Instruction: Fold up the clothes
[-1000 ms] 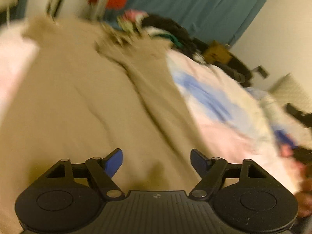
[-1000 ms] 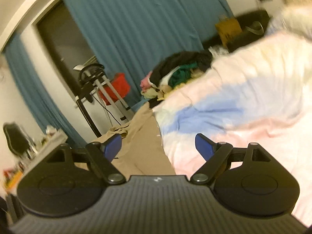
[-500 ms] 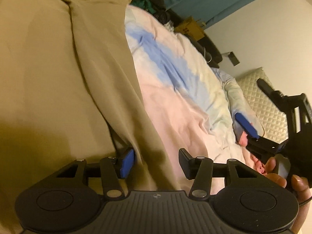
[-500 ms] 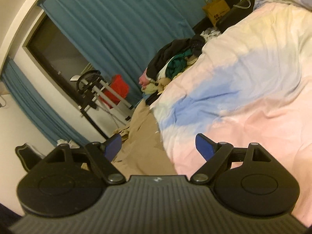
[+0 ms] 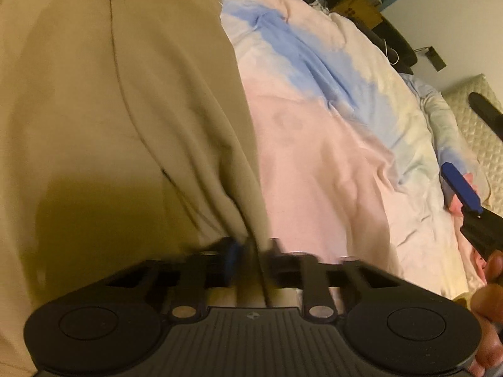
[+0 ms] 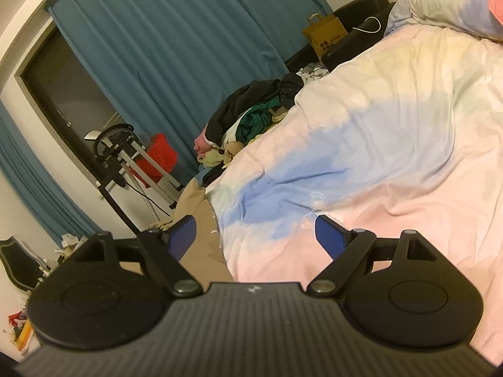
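Observation:
A large tan garment lies spread over the left of the bed, with a long fold running toward me. My left gripper is shut on the near edge of that fold; its fingers are blurred. In the right wrist view, my right gripper is open above the bed with nothing between its fingers, and a strip of the tan garment shows at the lower left. The right gripper's blue fingertip also appears at the right edge of the left wrist view, held by a hand.
A pastel pink, blue and yellow duvet covers the bed. A pile of dark and green clothes sits at its far end. Blue curtains, a red bin, a metal stand and a paper bag stand beyond.
My left gripper went from open over the tan garment to shut on its folded edge. The right gripper stayed open and tilted slightly, with the view shifting a little.

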Available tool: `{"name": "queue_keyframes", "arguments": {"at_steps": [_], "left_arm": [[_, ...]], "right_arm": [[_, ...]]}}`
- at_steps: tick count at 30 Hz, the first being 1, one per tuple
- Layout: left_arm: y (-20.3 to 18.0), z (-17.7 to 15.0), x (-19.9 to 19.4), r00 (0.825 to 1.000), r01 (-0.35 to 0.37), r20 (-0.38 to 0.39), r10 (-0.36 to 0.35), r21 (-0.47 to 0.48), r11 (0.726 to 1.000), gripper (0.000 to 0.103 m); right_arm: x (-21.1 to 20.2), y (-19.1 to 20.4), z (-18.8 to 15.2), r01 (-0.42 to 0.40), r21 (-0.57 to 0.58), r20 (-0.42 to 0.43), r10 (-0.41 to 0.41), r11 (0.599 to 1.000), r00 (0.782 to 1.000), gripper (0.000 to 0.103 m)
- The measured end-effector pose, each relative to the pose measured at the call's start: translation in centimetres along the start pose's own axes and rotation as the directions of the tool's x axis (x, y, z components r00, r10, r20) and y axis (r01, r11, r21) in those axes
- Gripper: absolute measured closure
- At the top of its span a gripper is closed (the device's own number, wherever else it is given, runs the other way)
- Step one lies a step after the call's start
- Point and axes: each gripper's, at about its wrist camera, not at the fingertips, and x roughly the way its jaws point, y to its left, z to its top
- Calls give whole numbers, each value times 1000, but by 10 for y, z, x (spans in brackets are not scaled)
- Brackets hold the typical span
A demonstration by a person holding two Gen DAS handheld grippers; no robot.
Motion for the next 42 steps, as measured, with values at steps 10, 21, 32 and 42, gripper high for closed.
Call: {"name": "queue_keyframes", "arguments": {"at_steps": [10,21,32,42], "left_arm": [[44,-7,-98,981,183,75,-177,-83,980,101],[111,-17,-107,999,-35,-14,34,-108,994,100],[123,83,-144,983,33,180,-17,-86,996,37],[155,226,-47,902,-68,410,133,-169,983,40]], "right_arm": [[-1,4,-4,-15,-8,-27,14,1000,1000,18],[-1,38,-22,-41,-120,-88,30,992,996,18],[16,73,-45,-53,-263,-134,18,963,991,19],[55,100,-70,-62,-377,-173,-4,924,985,19]]}}
